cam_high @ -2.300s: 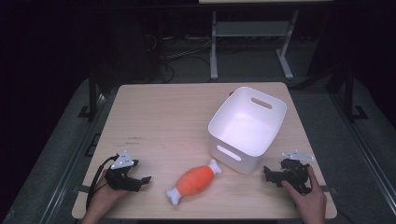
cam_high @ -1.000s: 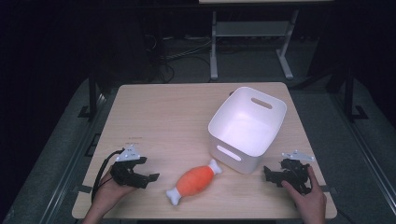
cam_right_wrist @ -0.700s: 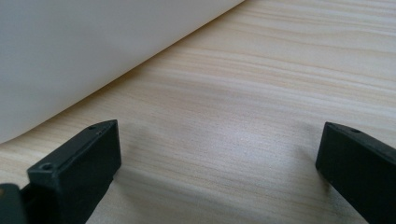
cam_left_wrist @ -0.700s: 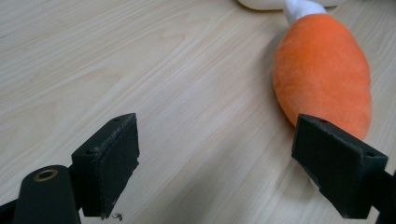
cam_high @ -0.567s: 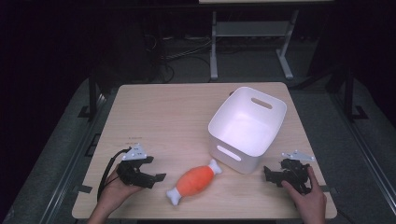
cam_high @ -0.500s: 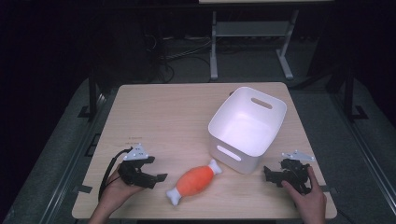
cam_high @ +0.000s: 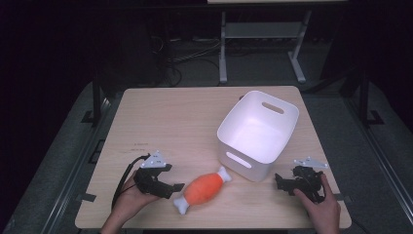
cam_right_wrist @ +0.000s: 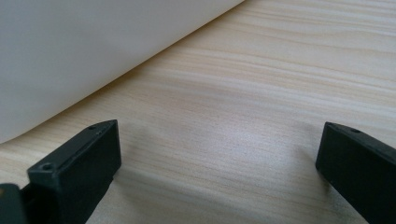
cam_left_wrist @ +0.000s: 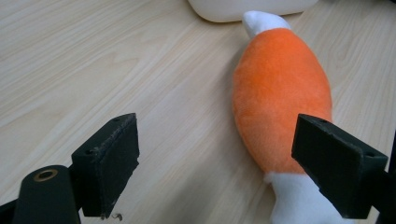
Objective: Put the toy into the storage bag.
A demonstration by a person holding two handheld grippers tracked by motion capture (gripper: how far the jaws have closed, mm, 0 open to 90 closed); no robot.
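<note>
An orange plush drumstick toy [cam_high: 204,188] with white ends lies near the table's front edge, next to the white bin [cam_high: 258,132]. My left gripper [cam_high: 173,189] sits just left of the toy, open. In the left gripper view the toy [cam_left_wrist: 280,98] lies ahead and to the right of the gap, its white end by the right jaw, nothing pinched. My right gripper [cam_high: 278,181] rests low on the table right of the bin, open, with bare wood between its jaws [cam_right_wrist: 215,154] and the bin wall [cam_right_wrist: 84,51] close ahead.
The wooden table [cam_high: 170,122] has open room across its left and far parts. The bin stands right of centre with handle slots in its walls. A metal stand's legs [cam_high: 258,53] rise on the dark floor behind the table.
My left gripper has slid right along the table's front toward the plush toy, ending right beside it. The right gripper, toy and bin have stayed put.
</note>
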